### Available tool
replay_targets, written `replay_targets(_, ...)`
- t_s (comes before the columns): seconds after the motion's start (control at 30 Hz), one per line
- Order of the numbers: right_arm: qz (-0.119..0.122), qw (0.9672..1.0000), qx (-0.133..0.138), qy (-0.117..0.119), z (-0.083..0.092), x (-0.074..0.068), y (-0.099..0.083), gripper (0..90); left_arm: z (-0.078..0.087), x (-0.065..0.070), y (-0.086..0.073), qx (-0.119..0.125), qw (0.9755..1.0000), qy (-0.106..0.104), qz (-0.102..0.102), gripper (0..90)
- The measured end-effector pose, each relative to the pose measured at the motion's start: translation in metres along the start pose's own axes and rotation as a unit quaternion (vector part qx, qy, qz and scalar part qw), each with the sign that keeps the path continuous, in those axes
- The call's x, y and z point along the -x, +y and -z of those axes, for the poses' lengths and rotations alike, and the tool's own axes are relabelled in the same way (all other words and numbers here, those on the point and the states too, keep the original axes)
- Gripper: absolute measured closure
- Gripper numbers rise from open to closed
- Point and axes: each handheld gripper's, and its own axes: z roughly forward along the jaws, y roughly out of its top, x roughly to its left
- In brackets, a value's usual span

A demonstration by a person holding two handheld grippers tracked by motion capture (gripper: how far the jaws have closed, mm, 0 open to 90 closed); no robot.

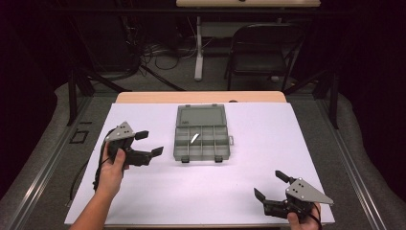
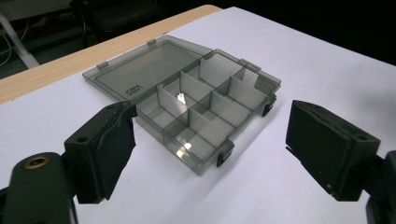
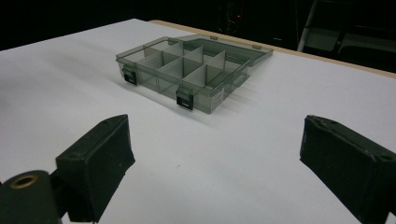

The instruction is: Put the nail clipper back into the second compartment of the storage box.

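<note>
A clear grey compartment box (image 1: 179, 143) lies open in the middle of the white sheet, its lid flat on the far side. A small white piece (image 1: 195, 137) rests in a middle compartment, also visible in the left gripper view as the white piece (image 2: 181, 99). My left gripper (image 1: 150, 143) is held just left of the box, jaws open and empty, pointing at the box (image 2: 205, 163). My right gripper (image 1: 269, 185) sits near the front right corner of the sheet, open and empty, well short of the box (image 3: 201, 100). The jaws frame it in both gripper views.
A white sheet (image 1: 249, 143) covers the table, with a wooden edge (image 1: 201, 97) along the back. Beyond the table stand a folding chair (image 1: 261, 52), a table leg (image 1: 198, 52) and floor cables (image 1: 158, 57). Black stands (image 1: 73, 91) flank the table.
</note>
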Motion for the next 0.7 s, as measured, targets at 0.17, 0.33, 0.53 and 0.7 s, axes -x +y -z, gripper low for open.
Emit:
replay_targets(0.17,0.0,1.0,0.0,-0.001,0.0,0.0,0.0,8.9,0.017,0.004,-0.023,0.013,0.9998,0.011,-0.006,15.7)
replay_targets(0.33,0.0,1.0,0.0,-0.002,-0.001,0.0,-0.001,8.9,0.031,0.004,-0.037,0.013,0.9997,0.02,-0.01,15.8)
replay_targets(0.53,0.001,1.0,-0.001,-0.003,-0.002,0.0,-0.001,8.9,0.04,0.007,-0.052,0.024,0.9993,0.026,-0.006,15.7)
replay_targets(0.7,0.004,1.0,-0.003,-0.001,-0.002,-0.001,-0.001,8.8,0.041,0.006,-0.063,0.033,0.9991,0.026,0.006,15.7)
